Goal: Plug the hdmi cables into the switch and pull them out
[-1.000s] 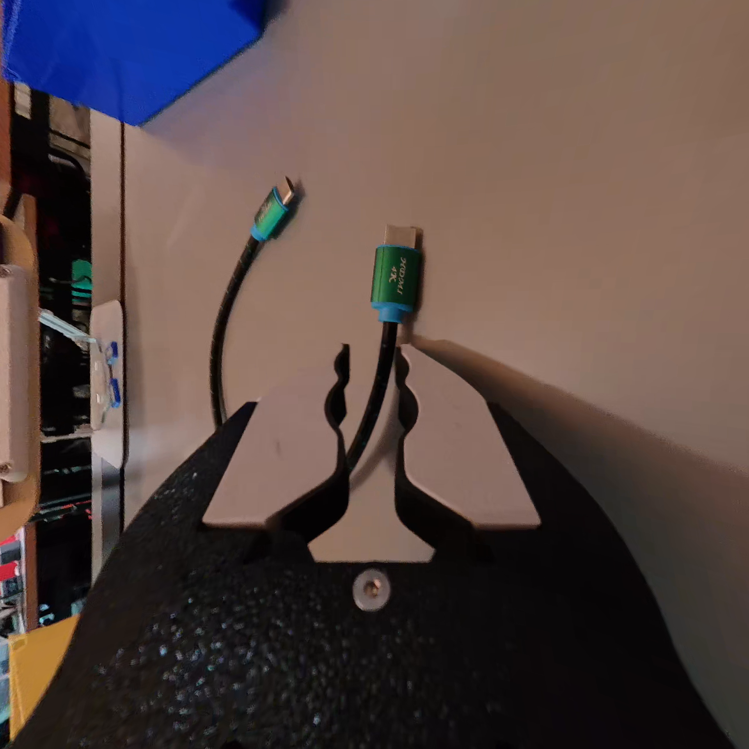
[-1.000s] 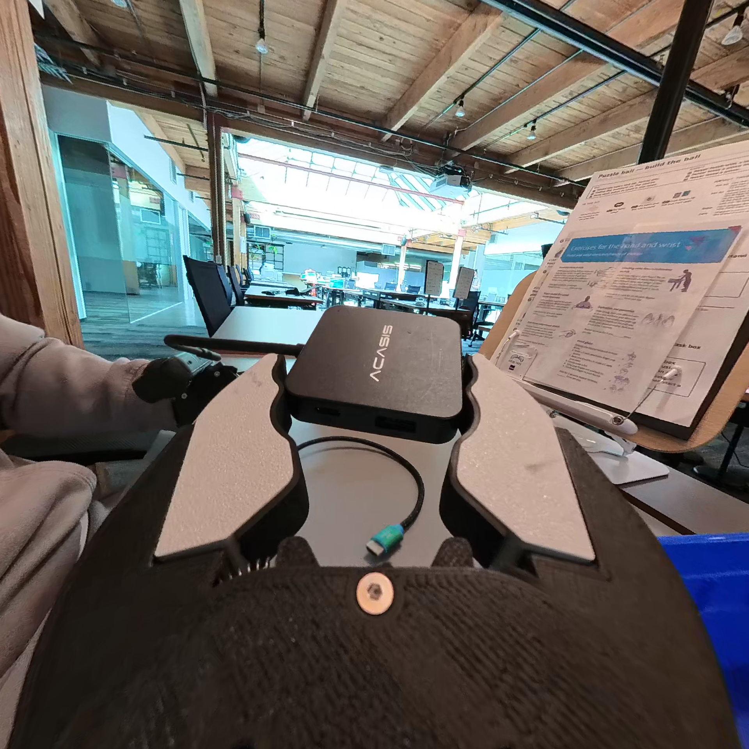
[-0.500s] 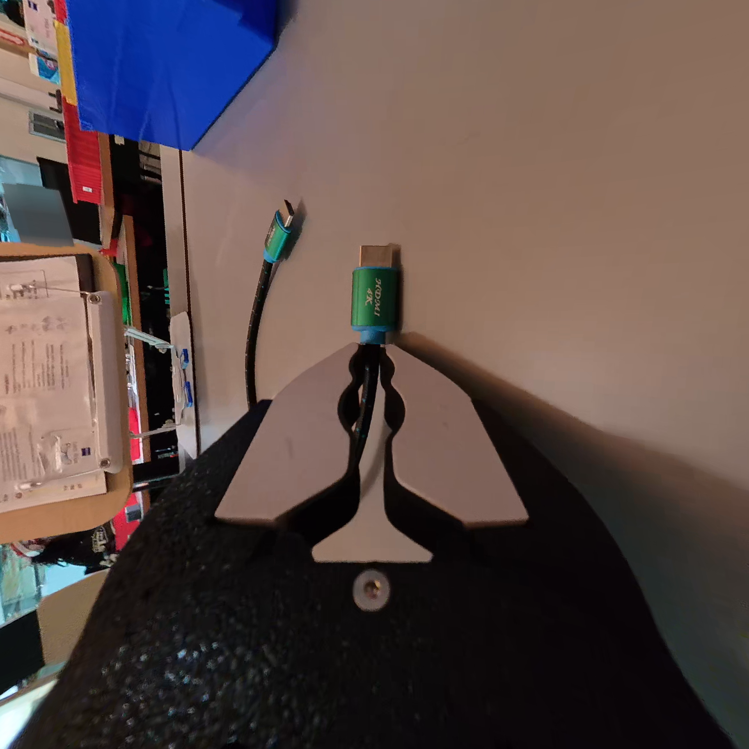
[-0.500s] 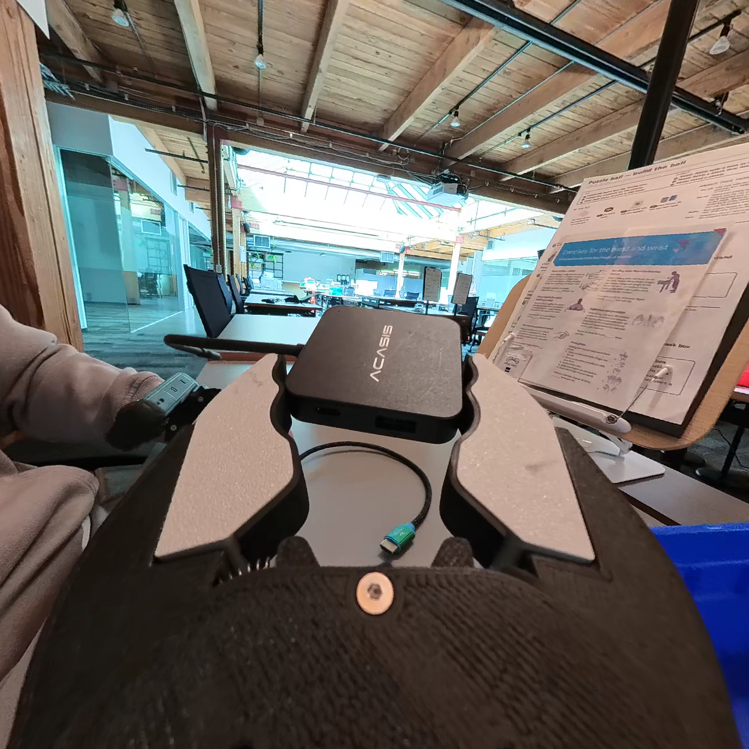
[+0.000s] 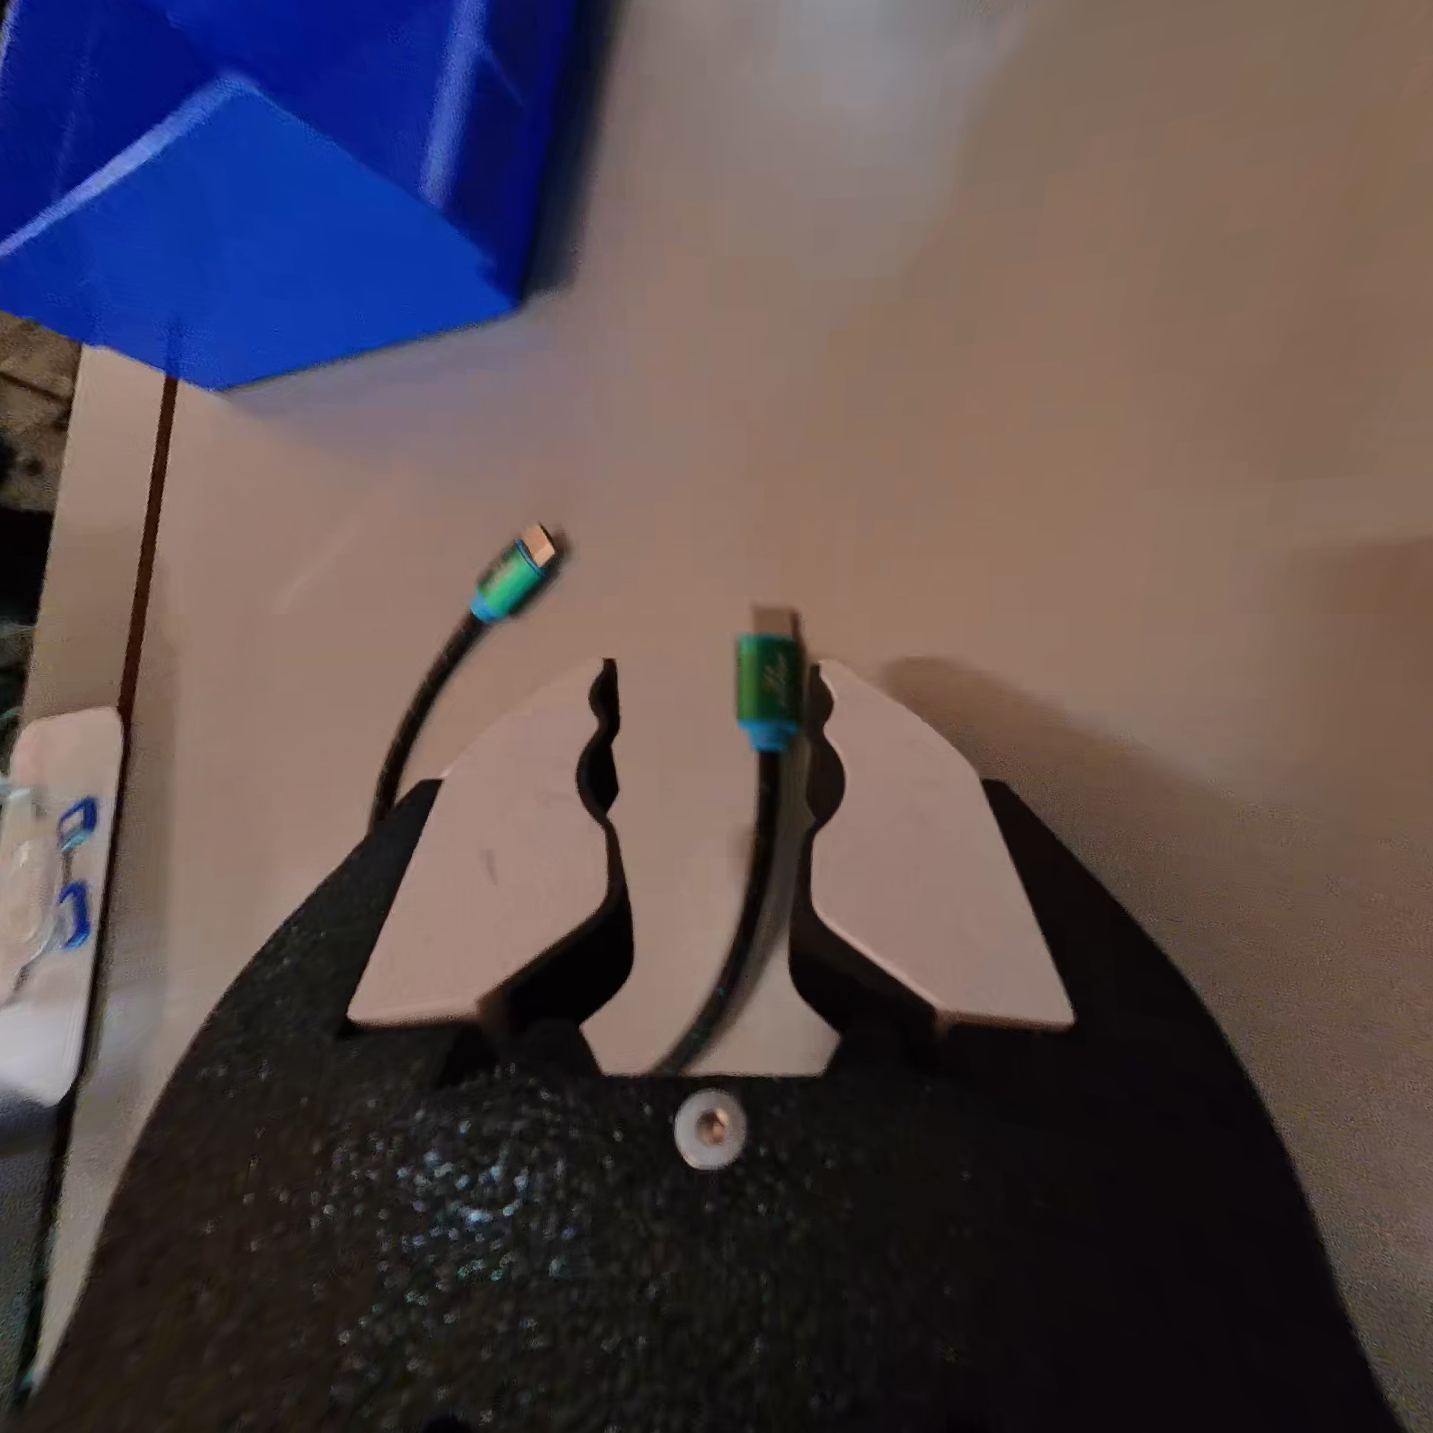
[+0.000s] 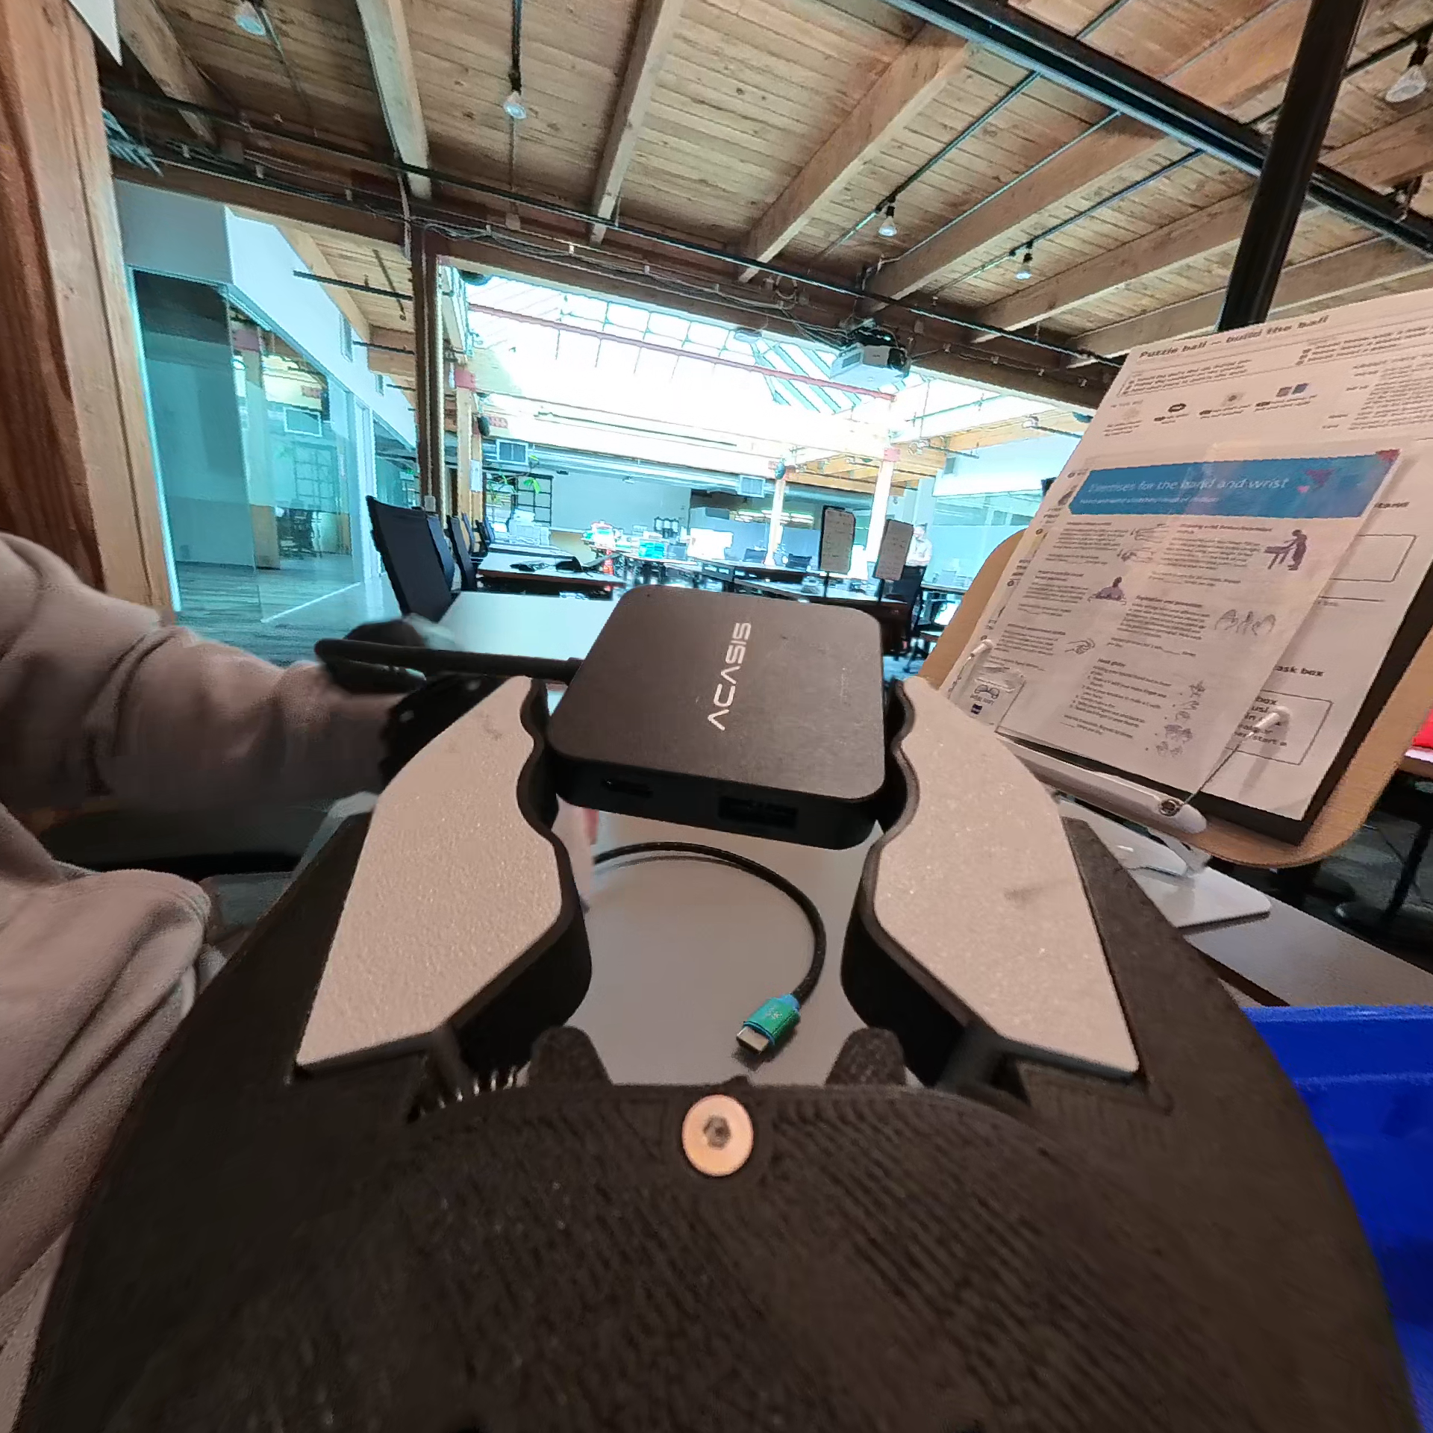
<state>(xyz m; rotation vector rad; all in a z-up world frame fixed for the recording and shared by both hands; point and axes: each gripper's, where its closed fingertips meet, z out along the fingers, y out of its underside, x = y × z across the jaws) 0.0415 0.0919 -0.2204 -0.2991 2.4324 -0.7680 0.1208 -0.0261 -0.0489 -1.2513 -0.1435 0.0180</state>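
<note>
Pale, matte tabletop (image 5: pixel 1008 388) fills the left wrist view, with an open-plan office under timber beams behind the right one.

Over that table the left gripper (image 5: pixel 712 675) stands parted to a middling gap, clamping nothing; the near HDMI plug (image 5: pixel 768 690) lies between its fingers, close against the inner edge of the right-hand one. Its green shell runs straight ahead along the fingers, metal tip pointing away from the camera, braided cord trailing back under the gripper. A second plug (image 5: pixel 516 574) lies just beside it to the left, tip angled away and rightward.

The right gripper (image 6: pixel 717 698) is closed on the switch (image 6: pixel 721 698), a flat black box held roughly level by its two side edges, with its ports (image 6: pixel 756 814) facing the camera. One plug (image 6: pixel 768 1023) lies on the table beneath it.

The plug looks light and rigid, its shell smooth enough to slip, so the flat faces of the green shell seem the place to pinch. The cord is limp and would likely give no push for insertion. The switch, light too, may twist in its hold under a plug's thrust.

A blue bin (image 5: pixel 233 194) sits well beyond, and a stand of printed sheets (image 6: pixel 1210 605) to the right.
</note>
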